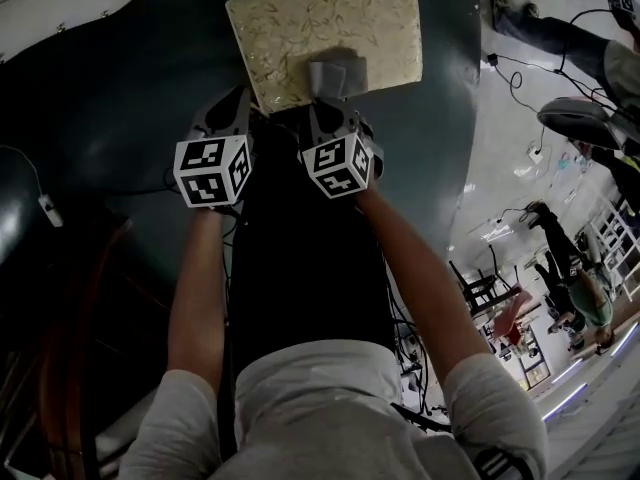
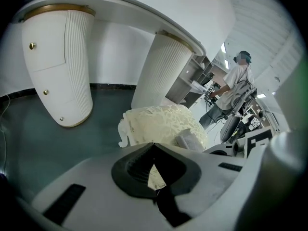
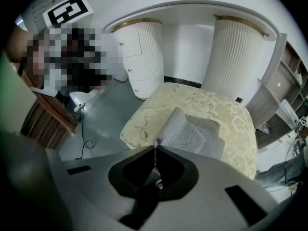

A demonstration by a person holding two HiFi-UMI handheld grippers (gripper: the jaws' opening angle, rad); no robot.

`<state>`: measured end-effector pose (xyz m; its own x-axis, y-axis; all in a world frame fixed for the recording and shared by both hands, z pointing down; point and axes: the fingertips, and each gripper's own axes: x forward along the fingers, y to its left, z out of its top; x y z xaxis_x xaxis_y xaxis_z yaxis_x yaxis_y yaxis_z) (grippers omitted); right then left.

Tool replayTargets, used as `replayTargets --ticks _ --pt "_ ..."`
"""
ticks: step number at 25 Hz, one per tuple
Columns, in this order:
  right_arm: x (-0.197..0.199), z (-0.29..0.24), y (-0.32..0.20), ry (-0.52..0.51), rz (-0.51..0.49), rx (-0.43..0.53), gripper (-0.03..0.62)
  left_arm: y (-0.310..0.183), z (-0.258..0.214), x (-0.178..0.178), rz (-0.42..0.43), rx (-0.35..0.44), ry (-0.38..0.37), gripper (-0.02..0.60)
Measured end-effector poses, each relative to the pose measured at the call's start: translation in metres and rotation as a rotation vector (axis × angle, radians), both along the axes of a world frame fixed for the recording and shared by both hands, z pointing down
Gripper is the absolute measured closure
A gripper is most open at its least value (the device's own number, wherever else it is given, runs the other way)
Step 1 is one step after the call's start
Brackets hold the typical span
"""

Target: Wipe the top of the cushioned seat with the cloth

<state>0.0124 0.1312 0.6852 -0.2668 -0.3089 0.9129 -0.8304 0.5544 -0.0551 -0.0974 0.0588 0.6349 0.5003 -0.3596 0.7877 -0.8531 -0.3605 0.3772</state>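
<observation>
Head view alone shows both forearms reaching toward the cushioned seat [image 1: 330,23], with the grey folded cloth [image 1: 337,73] on the seat's near edge. Only the R gripper view shows two white ribbed pedestals [image 3: 144,57] behind the seat [image 3: 202,102]. Only the L gripper view catches a standing person [image 2: 238,83] beyond the seat [image 2: 159,121].

Right gripper [image 3: 155,148], fingers pressed together, pinches the cloth's [image 3: 192,134] near corner. Left gripper [image 2: 154,146], tips touching w/ nothing between, hangs just off the seat's near-left corner.
</observation>
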Motion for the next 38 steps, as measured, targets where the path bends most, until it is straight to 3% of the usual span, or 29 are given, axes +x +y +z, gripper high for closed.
replayTargets --ticks 11,28,38 --pt "-0.048 -0.002 0.005 -0.029 -0.125 -0.007 0.576 0.009 0.001 -0.031 -0.072 -0.003 -0.001 0.566" --pt "-0.099 0.000 -0.007 -0.103 -0.229 -0.009 0.576 0.014 0.007 -0.069 -0.177 -0.015 -0.016 0.566" --pt "-0.108 -0.001 -0.031 -0.104 -0.222 0.031 0.576 0.018 0.008 -0.080 -0.212 -0.021 -0.022 0.566"
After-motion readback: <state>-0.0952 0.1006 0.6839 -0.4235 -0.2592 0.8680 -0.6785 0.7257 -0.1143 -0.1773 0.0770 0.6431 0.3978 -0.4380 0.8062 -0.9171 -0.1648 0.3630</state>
